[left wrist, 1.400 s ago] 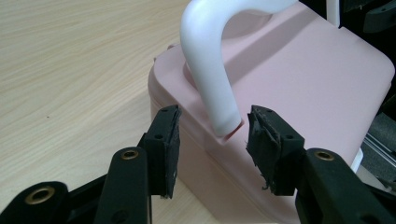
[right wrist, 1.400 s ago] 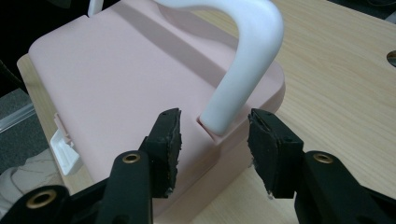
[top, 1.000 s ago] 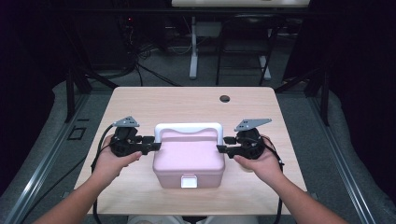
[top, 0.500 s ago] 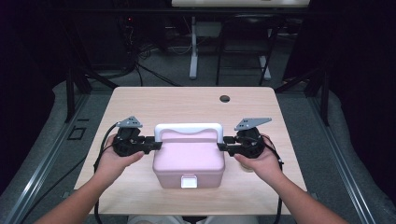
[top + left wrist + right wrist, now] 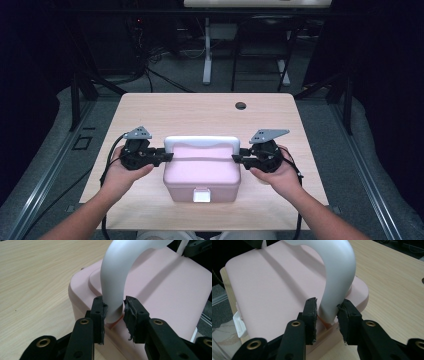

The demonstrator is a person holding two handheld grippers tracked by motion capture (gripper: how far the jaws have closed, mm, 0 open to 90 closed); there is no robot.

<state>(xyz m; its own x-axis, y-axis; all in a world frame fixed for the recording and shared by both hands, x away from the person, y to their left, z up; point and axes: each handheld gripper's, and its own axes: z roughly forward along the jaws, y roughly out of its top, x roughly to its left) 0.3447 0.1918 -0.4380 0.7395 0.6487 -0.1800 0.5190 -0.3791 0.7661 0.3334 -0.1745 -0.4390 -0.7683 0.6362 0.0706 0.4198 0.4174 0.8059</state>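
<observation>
High view showed the pink box (image 5: 201,172) low in the frame's centre, where the left gripper (image 5: 166,156) and right gripper (image 5: 237,159) had just been closing on its white handle (image 5: 202,141), apparently pinching both ends, ready to lift.

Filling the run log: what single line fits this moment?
left gripper: closing on white handle | right gripper: same | pink box: on table

One pink box (image 5: 201,172), one white handle (image 5: 201,142), two hand-held grippers, one table (image 5: 200,110)
</observation>
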